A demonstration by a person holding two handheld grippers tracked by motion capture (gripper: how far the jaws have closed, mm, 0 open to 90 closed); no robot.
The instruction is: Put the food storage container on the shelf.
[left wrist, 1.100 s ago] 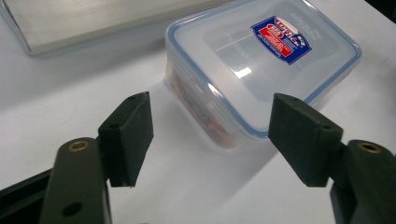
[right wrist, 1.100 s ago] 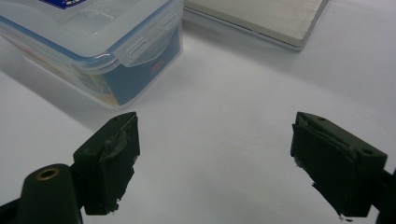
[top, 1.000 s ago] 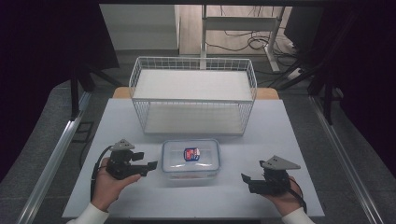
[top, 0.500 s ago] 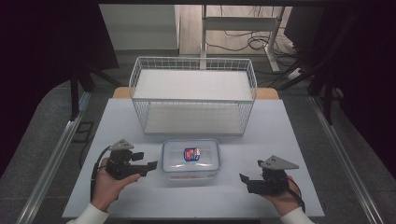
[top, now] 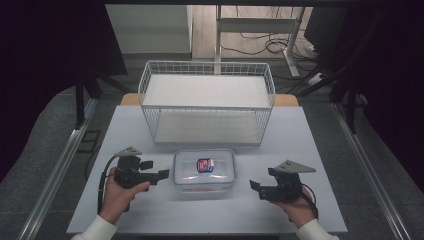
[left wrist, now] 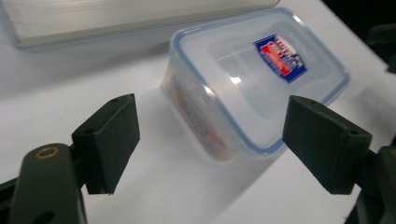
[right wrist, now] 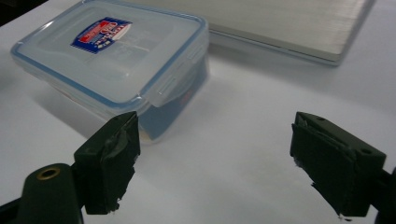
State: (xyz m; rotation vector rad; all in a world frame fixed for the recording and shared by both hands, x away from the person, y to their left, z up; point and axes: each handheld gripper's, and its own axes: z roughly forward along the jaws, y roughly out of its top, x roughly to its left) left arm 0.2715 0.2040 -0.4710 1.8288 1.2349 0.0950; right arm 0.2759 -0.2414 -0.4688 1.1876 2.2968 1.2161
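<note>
Clear plastic box (top: 204,170) sits on the white table (top: 320,150), near-centre, lid on, blue seal around the rim, red-and-blue label (top: 204,164) on top. Lid flaps look folded down on the sides seen in the gripper views. Something orange shows through the wall, too blurred to identify.

Left gripper (top: 156,170) is just left of the box, jaws spread wide, holding nothing. In the left gripper view the box's corner lies between the two pads but ahead of them, no contact. Held in the person's left hand (top: 116,192), cable looping off to the left.

Right gripper (top: 258,189) sits to the right of the box and slightly nearer the person, jaws also wide apart, empty. Clear gap to the box; in the right gripper view the box is up and left of the jaw line. Right hand (top: 300,205) grips it.

Beyond the box: white wire basket (top: 207,107) standing on the far half of the table, well apart from both grippers.
</note>
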